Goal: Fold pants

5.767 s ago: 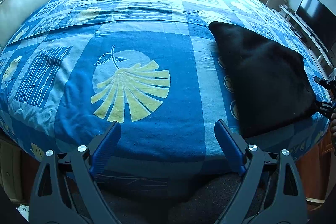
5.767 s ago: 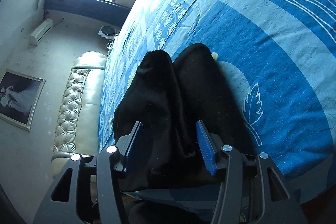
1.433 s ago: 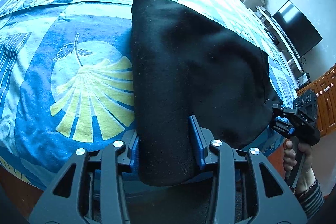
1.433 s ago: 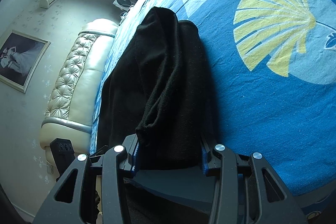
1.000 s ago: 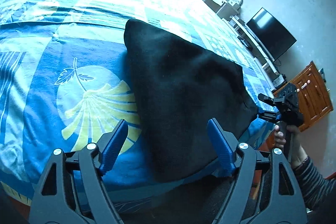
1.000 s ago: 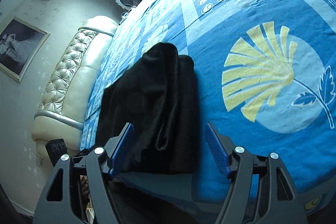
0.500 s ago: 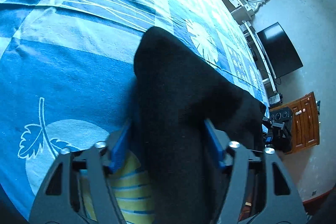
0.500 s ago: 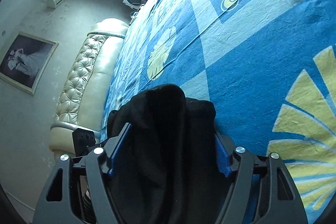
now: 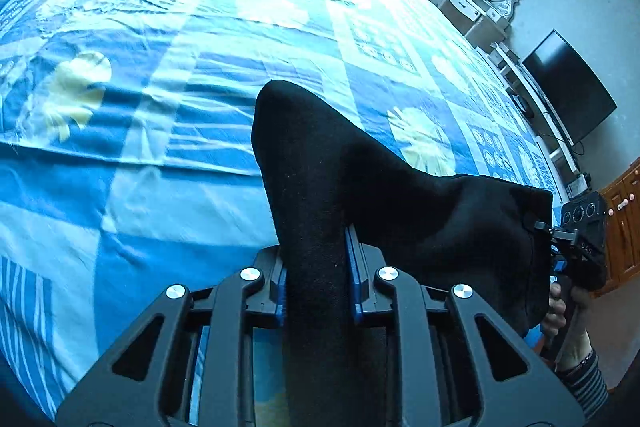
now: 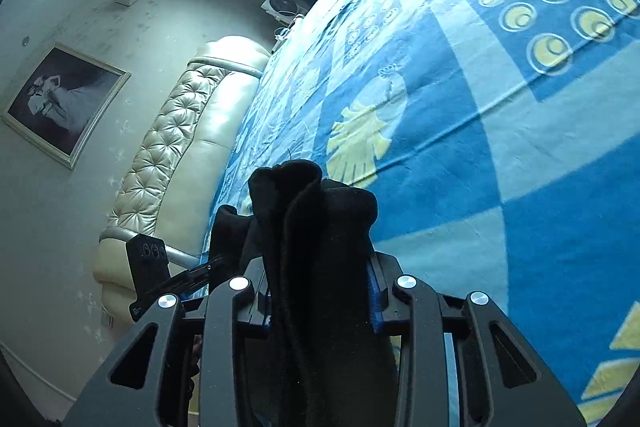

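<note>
- Left tool (image 9: 316, 279) is clamped on one near corner of the black pants (image 9: 360, 187); right tool (image 10: 320, 291) is clamped on the other.
- The pants are lifted at the bed's (image 9: 160, 187) near edge, their far end resting on the bedspread.
- Step: likely carrying the near end over for a fold; next, lay it squarely on the far end.

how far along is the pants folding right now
Midway, it seems. The black pants already look doubled lengthwise, legs stacked. Left gripper and right gripper each clamp a corner, lifting that end above the blue bedspread. Left: carry it over and lay the fold flat.
</note>
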Motion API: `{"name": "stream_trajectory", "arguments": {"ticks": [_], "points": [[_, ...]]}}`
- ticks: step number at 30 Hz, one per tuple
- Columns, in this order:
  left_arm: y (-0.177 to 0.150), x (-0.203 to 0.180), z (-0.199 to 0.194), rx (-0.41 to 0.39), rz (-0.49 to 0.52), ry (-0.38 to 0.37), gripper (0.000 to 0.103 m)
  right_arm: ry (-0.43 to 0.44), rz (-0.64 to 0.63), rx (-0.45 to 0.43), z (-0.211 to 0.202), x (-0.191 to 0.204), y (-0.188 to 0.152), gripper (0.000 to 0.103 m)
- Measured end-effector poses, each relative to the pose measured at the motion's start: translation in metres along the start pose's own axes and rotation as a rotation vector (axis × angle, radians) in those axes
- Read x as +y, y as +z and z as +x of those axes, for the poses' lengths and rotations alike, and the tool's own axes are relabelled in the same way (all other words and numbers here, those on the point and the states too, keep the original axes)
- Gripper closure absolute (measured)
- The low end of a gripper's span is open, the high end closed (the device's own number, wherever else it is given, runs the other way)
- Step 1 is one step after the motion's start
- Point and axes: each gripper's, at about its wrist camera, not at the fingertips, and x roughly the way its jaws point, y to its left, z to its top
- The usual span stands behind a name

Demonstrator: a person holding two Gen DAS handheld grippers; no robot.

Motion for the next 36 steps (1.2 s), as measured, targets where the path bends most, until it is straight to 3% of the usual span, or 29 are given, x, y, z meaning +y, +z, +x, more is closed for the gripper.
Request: {"name": "stream_trajectory", "arguments": {"ticks": [4,7,11,15,22,36], "points": [[0.028,0.028,-0.002,-0.032,0.009,0.093,0.081,0.023,-0.018,0.018,0.044,0.012,0.023,0.069],[0.031,0.052,0.015,0.007,-0.030,0.132,0.081,0.000,0.010,0.039,0.072,0.003,0.028,0.069],[0.023,0.061,0.024,0.001,-0.033,0.126,0.077,0.008,0.100,0.046,0.082,-0.031,0.023,0.069],[0.019,0.052,0.027,-0.018,0.028,0.168,0.074,0.023,0.090,0.033,0.081,-0.034,0.020,0.072],[0.017,0.061,0.029,-0.029,0.005,0.129,0.070,0.037,0.083,0.021,0.079,-0.037,0.017,0.072],[0.016,0.059,0.028,-0.039,0.021,0.135,0.069,0.053,0.074,0.008,0.082,-0.037,0.017,0.072]]}}
